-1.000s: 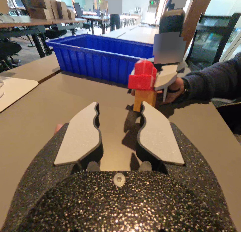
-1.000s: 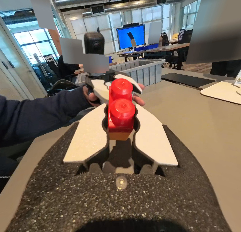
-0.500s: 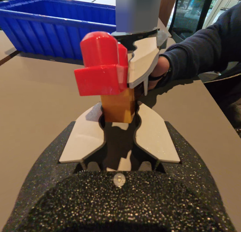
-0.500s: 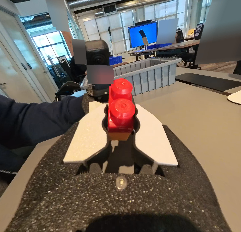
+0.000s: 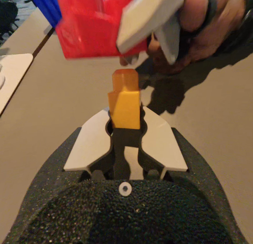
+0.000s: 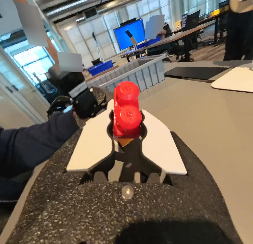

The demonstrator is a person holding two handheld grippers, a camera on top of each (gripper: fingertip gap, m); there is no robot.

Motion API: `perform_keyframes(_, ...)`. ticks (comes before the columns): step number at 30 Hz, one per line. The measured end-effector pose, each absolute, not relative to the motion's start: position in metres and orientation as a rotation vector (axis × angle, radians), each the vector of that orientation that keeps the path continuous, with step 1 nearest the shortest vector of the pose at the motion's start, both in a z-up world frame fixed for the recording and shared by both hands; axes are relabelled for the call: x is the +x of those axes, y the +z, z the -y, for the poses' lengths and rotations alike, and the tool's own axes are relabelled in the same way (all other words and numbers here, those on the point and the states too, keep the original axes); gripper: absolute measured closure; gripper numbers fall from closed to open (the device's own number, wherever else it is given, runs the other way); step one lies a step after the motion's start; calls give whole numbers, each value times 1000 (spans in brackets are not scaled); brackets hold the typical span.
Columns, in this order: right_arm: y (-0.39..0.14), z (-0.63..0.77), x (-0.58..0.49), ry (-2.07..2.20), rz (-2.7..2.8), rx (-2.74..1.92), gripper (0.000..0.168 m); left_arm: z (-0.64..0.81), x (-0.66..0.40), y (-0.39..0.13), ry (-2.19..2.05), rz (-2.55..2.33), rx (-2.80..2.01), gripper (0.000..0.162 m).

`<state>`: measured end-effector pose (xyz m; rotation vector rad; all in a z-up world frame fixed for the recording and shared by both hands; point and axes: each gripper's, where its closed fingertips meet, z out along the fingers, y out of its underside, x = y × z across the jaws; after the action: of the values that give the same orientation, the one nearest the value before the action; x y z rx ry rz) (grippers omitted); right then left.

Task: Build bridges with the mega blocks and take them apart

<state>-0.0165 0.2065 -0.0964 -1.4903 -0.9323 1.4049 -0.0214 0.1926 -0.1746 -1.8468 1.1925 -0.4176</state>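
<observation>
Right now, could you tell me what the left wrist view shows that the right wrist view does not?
Only the left wrist view shows the orange block whole, gripped in the left tool and separated from the red block, plus the blue bin. Only the right wrist view shows the red block's two studs, a grey bin and a blue monitor. Both show the red block in the right tool and the tan table.

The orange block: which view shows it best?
The left wrist view: the orange block stands sharp and whole between the left tongs. The right wrist view shows only a sliver under the red block.
</observation>
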Motion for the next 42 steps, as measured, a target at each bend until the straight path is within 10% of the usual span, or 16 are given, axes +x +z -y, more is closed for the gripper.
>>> perform_keyframes(14, 10, -281, 110, 828, 813, -1553, 132, -204, -30, -189, -301, -1194, -1852, 124)
perform_keyframes(29, -163, -437, 266, 455, 773, -2377, 130, -204, -29, -193, -257, -1229, -1851, 124)
perform_keyframes(42, -91, -395, 235, 369, 906, -2107, 110, -201, -6, -169, -369, -1148, -1740, 123)
